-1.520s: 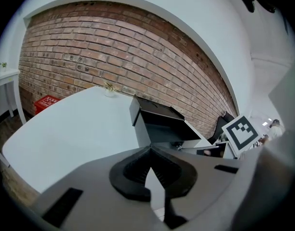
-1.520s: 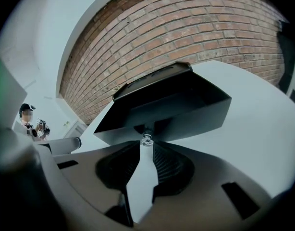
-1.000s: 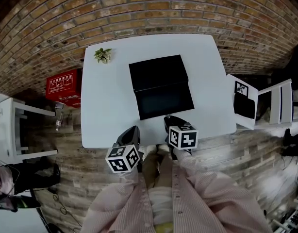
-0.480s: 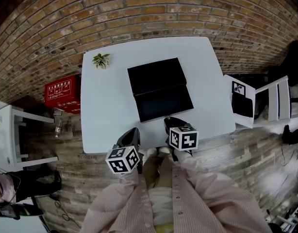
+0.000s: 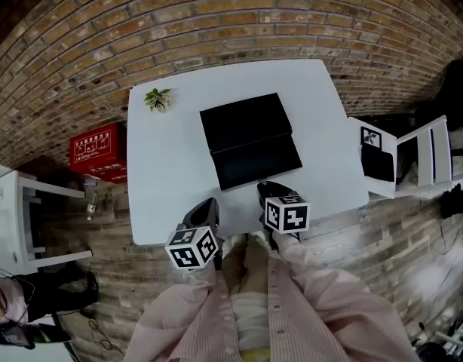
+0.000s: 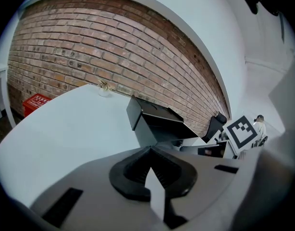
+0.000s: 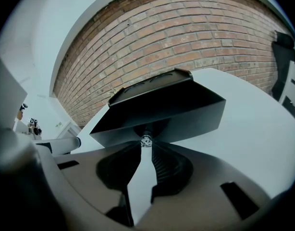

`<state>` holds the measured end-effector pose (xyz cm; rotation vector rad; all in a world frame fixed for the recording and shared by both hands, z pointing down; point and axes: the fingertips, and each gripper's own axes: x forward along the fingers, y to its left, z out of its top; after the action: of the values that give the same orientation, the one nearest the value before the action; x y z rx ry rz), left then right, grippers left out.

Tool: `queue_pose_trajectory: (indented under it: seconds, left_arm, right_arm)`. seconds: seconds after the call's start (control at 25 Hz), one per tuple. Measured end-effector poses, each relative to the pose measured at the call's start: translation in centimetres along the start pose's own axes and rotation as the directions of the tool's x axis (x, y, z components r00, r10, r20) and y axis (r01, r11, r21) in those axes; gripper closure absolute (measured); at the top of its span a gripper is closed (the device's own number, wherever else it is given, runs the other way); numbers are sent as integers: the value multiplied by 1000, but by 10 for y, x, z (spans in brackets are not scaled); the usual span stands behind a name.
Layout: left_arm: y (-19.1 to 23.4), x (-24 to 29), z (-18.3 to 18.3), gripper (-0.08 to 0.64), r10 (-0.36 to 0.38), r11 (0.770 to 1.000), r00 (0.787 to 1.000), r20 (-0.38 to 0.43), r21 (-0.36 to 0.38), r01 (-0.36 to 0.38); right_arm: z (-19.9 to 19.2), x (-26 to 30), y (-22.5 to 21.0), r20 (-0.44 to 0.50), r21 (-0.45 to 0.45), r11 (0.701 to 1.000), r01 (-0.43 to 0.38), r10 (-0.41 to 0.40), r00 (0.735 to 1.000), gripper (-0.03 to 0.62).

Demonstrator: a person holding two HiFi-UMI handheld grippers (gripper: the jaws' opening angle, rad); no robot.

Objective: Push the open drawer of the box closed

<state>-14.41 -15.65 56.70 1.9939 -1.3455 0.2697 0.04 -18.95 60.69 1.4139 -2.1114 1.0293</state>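
The right gripper (image 7: 146, 147) had its two dark, ribbed jaws pinched on a tiny round shiny knob (image 7: 146, 140). The knob stuck out of the flat front of the drawer (image 7: 186, 117), right at the jaw tips. The drawer was smooth and black, and it was pulled out of the black box (image 5: 245, 121) toward this gripper. The box sat just behind it, square with a flat top.

The left gripper (image 6: 150, 150) had its jaws closed to a point with nothing in them. The box stood ahead of it, a bit to its right and well apart.

Both grippers hung over the near edge of a smooth white table (image 5: 167, 172). A little leafy plant (image 5: 157, 99) sat far ahead on the left.
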Motion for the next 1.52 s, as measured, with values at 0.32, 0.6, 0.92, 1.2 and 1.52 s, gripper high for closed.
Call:
queue_pose_trajectory:
  seconds: [0.32,0.6,0.92,1.2,1.52]
  left_arm:
    - [2,9,4,565,18,999,1000,-2,-27,-18]
    - [2,18,13,565,37,998,999,11,-43,-36]
    - [3,23,23,565,52,998,998,27,-49,-51]
    - [3,27,32,565,56,997,998,39,-45,-55]
    - [7,32,40,565,63,997,997,50,-44,-61]
  right_arm:
    - [6,8,-2,-19,-2,1000,-9,9,1000,520]
    - [15,16,-3,-35,-12,1000,-25,24,999,520]
    - [23,24,-3,-45,-17,999,-36,35,998,520]
    - [29,30,-3,-48,-16,999,-44,44,998,520]
    - [38,38,-4,-46,-19,999,-47,46,998,520]
